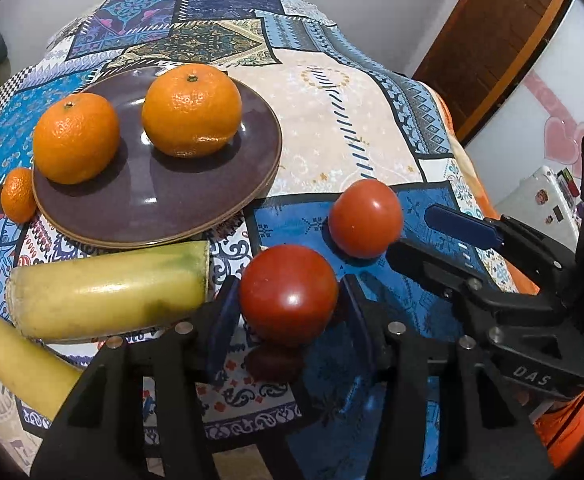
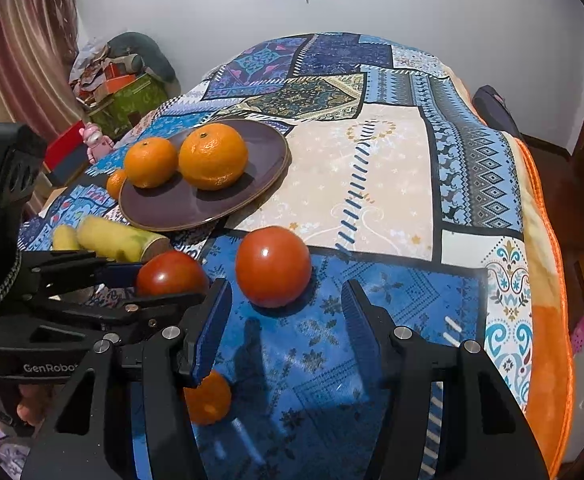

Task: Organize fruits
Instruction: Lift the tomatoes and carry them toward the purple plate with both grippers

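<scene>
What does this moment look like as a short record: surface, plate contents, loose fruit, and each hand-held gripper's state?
surface: patchwork cloth over a table
plate: brown plate holding two oranges
beside plate: small orange on the cloth, at the rim
bananas: two cut pieces in front of the plate
tomatoes: two, near tomato and far tomato
left hand-held gripper: pads around the near tomato, contact unclear
right hand-held gripper: open, far tomato just ahead of its tips
extra: another orange below the right hand-held gripper
</scene>
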A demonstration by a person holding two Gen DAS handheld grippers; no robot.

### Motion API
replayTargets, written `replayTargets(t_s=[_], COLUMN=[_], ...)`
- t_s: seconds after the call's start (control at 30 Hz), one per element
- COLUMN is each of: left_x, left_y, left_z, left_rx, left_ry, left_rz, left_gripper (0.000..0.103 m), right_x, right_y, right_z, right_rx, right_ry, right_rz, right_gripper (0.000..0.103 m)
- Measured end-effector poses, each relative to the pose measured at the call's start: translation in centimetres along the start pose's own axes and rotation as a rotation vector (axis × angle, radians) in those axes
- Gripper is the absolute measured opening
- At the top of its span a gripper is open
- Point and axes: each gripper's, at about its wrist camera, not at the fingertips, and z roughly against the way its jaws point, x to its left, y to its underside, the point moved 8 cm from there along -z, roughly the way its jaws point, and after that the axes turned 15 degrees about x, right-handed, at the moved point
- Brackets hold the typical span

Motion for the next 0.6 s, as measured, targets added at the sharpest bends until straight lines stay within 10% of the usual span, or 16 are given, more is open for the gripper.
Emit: replayTargets(t_s=[0.6], left_x=[0.5], left_y=[0.0], left_z=[0.9], left_rx=[-0.05], left_ry=[0.031], left_rz=[0.019], left_gripper=[0.048], right_x=[1.2], right_y=[-0.9], right_z=[-2.8], right_rx=[0.048], right_ry=[-0.023], right_rz=[0.028], right_gripper=[0.045])
